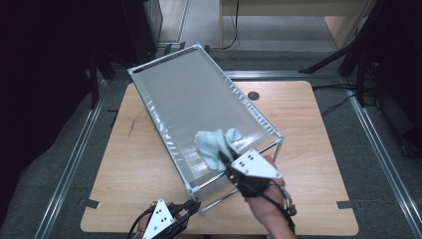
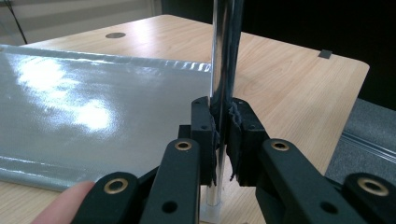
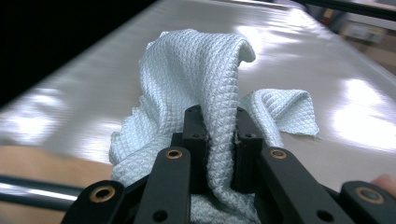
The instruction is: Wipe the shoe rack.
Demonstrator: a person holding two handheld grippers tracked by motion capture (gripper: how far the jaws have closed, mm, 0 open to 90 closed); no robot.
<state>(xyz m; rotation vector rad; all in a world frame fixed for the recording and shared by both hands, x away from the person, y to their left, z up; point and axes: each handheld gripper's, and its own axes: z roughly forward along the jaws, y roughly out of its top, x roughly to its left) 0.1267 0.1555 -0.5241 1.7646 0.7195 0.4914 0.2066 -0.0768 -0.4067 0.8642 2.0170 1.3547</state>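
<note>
High view: your right hand-held gripper (image 1: pixel 225 160) pinches the cloth (image 1: pixel 215 146); the left hand-held gripper (image 1: pixel 195 205), at 6 o'clock, clamps the leg (image 1: pixel 193 193); hard wiping could tip the rack (image 1: pixel 199 107).

High view: table (image 1: pixel 149 164) evenly lit from above, room around it near black at left and top corners. Soft, short shadows. Grey sheet (image 1: pixel 199 104) matte here, faint sheen along its edges. Picture slightly soft, low detail.

Left gripper view: broad white glare patches on the sheet (image 2: pixel 70 107); chrome post (image 2: pixel 225 46) streaked with bright reflections. Jaws sharp, far table edge softer. Dark background upper right.

Right gripper view: cloth (image 3: pixel 196 79) weave crisp near the jaws; sheet (image 3: pixel 327 70) behind blurred, blown-out highlights at right. Upper left corner black.
</note>
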